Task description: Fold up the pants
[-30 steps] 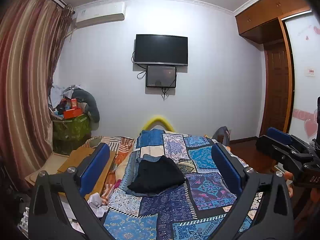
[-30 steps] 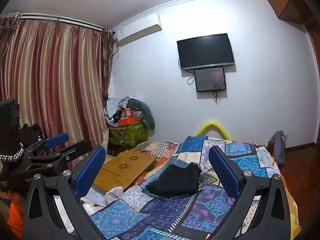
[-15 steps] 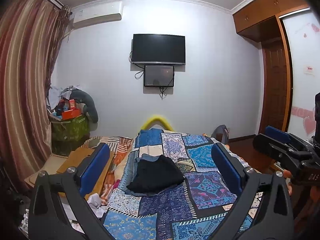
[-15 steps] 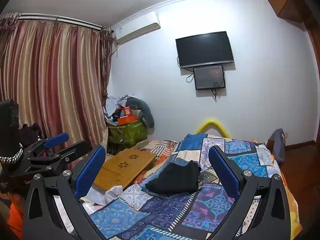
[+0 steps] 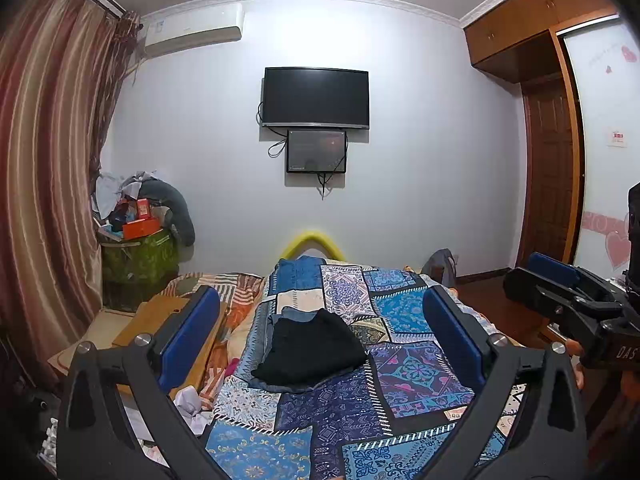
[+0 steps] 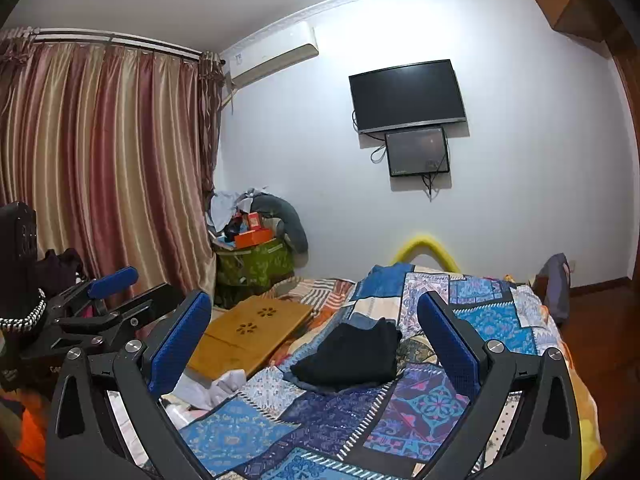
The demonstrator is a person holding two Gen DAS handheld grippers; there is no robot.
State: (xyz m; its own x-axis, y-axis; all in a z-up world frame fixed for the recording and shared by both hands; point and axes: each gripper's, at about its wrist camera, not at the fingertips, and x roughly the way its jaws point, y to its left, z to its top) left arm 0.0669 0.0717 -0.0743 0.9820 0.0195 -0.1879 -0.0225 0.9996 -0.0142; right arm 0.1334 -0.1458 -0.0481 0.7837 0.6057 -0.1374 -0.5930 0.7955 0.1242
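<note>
Black pants (image 5: 310,348) bunched on quilt (image 5: 416,376), folds indistinct, both grippers' jaws wide, empty.

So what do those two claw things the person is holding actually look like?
Both look alike: the left gripper and right gripper each have a black, angular plastic frame with silver bolt heads and two flat blue textured pads. Seen from outside, the right gripper's body carries white lettering, partly cut off. No sleeves show.

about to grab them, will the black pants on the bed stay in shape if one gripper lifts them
Probably not. The black pants lie in a soft, rumpled fold on the patchwork quilt, so they would likely droop and unfold. They look light, and pushing may bunch them up.
</note>
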